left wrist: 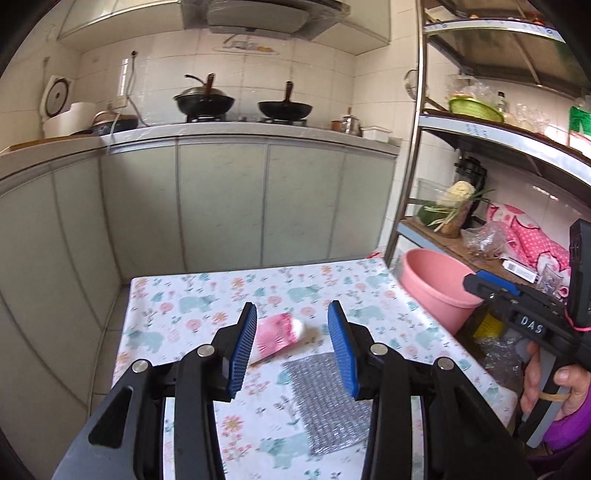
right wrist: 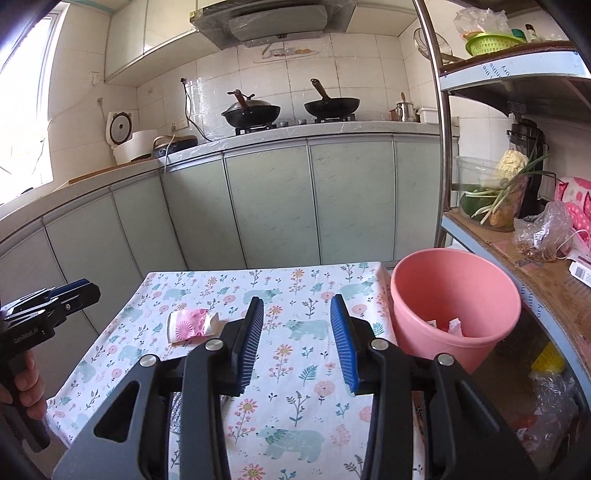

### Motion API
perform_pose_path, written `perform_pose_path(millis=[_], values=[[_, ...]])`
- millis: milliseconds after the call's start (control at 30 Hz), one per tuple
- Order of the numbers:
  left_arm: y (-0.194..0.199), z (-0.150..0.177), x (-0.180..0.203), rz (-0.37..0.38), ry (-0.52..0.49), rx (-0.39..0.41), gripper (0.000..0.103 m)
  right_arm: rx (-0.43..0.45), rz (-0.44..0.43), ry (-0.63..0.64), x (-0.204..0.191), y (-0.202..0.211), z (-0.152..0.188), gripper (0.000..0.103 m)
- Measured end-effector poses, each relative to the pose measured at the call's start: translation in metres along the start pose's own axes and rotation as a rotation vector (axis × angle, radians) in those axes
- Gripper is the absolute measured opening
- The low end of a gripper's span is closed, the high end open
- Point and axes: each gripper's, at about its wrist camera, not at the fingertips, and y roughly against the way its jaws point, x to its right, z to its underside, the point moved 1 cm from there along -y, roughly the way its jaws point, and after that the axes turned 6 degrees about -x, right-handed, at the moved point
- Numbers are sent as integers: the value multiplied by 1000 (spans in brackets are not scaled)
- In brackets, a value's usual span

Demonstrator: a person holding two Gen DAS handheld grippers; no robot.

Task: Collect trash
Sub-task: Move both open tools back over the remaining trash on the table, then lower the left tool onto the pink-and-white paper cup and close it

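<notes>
Black tool (left wrist: 291,347), blue ribbed pads (left wrist: 243,350)

Daylight from the overexposed window (right wrist: 26,103), left of the grey range hood (right wrist: 273,22), lights both views evenly, with soft shadows only. Fisheye distortion bows the pale green cabinet doors (left wrist: 221,203) below the hood and darkens the corners. Focus is slightly soft throughout.

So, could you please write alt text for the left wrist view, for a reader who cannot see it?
The open left hand-held gripper hovers over a floral tablecloth, aimed at a pink wrapper lying beyond a silver mesh sheet. A pink bucket stands at the table's right edge, with kitchen cabinets behind.
</notes>
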Motion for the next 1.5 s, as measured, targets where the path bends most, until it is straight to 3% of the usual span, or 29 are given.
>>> perform_pose_path(millis=[400,833,1000,1167,1500], values=[[-27,25,-29,-44,63,-118,39,-81,-49,18,-10,-24,12,38],[-119,23,-44,-37,86,-250,39,-157,-56,-7,-2,-49,24,38],[-150,26,-56,-7,143,-289,39,-188,-52,-12,-1,-60,28,38],[-162,22,-59,72,203,-283,39,-207,-56,-6,-5,-67,32,38],[-158,22,-37,155,180,-256,31,-235,-67,16,-17,-73,37,38]])
